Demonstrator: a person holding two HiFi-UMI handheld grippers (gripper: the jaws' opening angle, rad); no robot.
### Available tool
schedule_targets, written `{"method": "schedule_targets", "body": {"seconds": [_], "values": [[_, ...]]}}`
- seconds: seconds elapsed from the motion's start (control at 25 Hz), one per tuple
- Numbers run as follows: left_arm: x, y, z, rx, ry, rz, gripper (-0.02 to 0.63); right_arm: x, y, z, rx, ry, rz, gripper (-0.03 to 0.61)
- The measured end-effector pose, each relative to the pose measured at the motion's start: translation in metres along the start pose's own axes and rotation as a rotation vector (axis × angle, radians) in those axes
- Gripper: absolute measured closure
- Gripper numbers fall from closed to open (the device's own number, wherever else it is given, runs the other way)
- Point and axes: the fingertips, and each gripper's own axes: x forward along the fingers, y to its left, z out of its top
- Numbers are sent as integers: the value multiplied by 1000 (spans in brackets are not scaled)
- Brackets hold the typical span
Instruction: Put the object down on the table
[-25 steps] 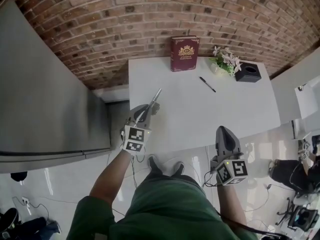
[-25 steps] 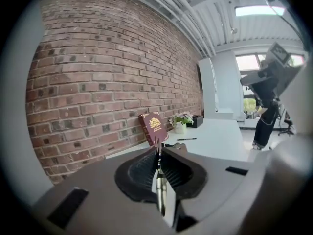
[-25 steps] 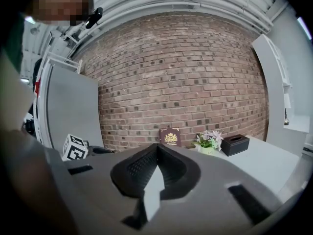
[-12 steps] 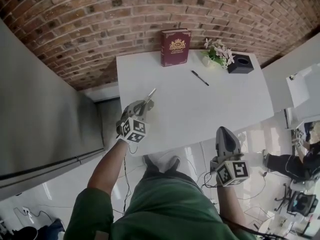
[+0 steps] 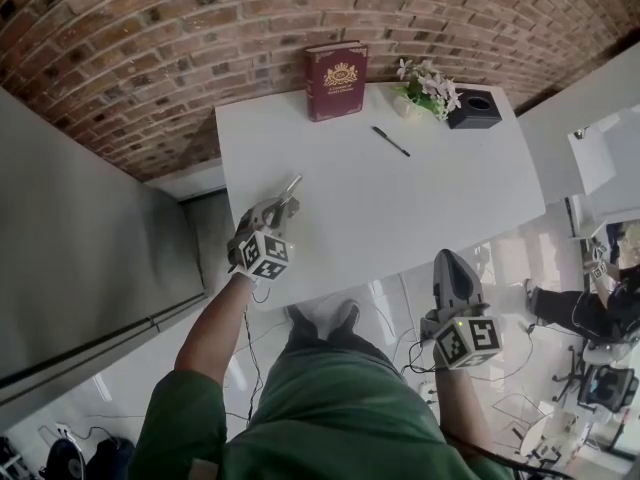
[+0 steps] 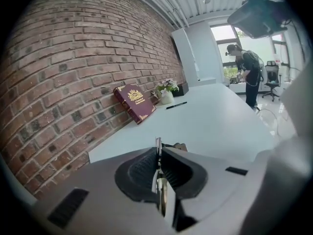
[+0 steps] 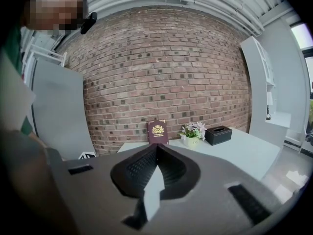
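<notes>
My left gripper (image 5: 275, 206) is shut on a thin silvery metal piece (image 5: 291, 185) whose free end points forward over the near-left part of the white table (image 5: 440, 193). In the left gripper view the metal piece (image 6: 157, 147) stands edge-on, pinched between the closed jaws of the left gripper (image 6: 158, 156), above the tabletop. My right gripper (image 5: 452, 266) hangs below the table's front edge, over the floor; in its own view the right gripper (image 7: 156, 150) has its jaws together with nothing between them.
At the table's far edge stand a dark red book (image 5: 336, 79), a small flower pot (image 5: 420, 88) and a black tissue box (image 5: 474, 108); a black pen (image 5: 390, 141) lies nearby. A grey cabinet (image 5: 80, 228) flanks the left side. A person (image 5: 590, 308) sits at the right.
My left gripper, still holding the metal piece, has edged a little further in over the table's near-left corner. The head view has shifted. The right gripper has stayed put.
</notes>
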Motion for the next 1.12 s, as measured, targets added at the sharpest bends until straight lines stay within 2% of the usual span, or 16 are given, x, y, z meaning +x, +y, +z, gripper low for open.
{"method": "schedule_targets", "body": {"seconds": [0.28,0.52,0.64,0.84,1.0,1.12], "values": [[4,-12,-10,74,17,-9,589,1,-3,-10,16,25,-2,575],[6,-30,-13,248,22,-18,589,2,-1,-13,21,29,0,575],[8,-41,-19,305,42,-27,587,5,1,-12,20,25,9,575],[10,-51,-23,290,61,-31,563,6,5,-12,20,23,26,575],[5,-58,-25,293,59,-44,485,6,6,-11,10,26,30,575],[-4,-58,-23,274,47,-35,469,10,8,-10,13,23,42,575]]}}
